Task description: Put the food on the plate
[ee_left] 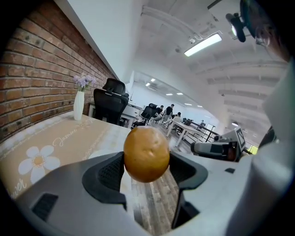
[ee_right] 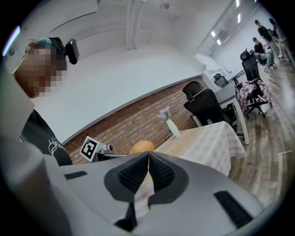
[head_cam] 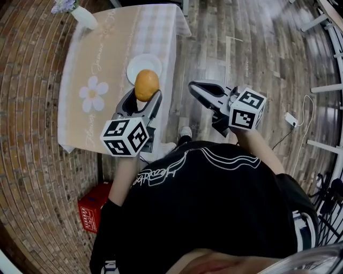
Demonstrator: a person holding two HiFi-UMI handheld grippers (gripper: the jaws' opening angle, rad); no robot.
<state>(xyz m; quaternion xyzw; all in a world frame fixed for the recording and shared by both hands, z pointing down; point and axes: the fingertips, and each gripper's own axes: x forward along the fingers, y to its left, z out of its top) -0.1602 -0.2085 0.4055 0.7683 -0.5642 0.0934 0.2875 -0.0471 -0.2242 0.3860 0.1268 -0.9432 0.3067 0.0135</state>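
Note:
An orange-brown round bun (head_cam: 146,84) (ee_left: 146,154) is held in the air by my left gripper (head_cam: 145,96) (ee_left: 146,167), which is shut on it just short of the table's near edge. A white plate (head_cam: 142,66) lies on the tablecloth right behind the bun. Off to the right, over the wooden floor, my right gripper (head_cam: 193,87) (ee_right: 148,156) is shut with nothing between its jaws. The bun (ee_right: 141,147) also peeks over that gripper's jaws in the right gripper view.
The table (head_cam: 102,59) carries a beige cloth with a daisy print (head_cam: 94,92). A white vase with purple flowers (head_cam: 79,13) (ee_left: 80,102) (ee_right: 170,123) stands at its far corner. A red box (head_cam: 95,210) lies on the brick floor at lower left. Office chairs and people are in the background.

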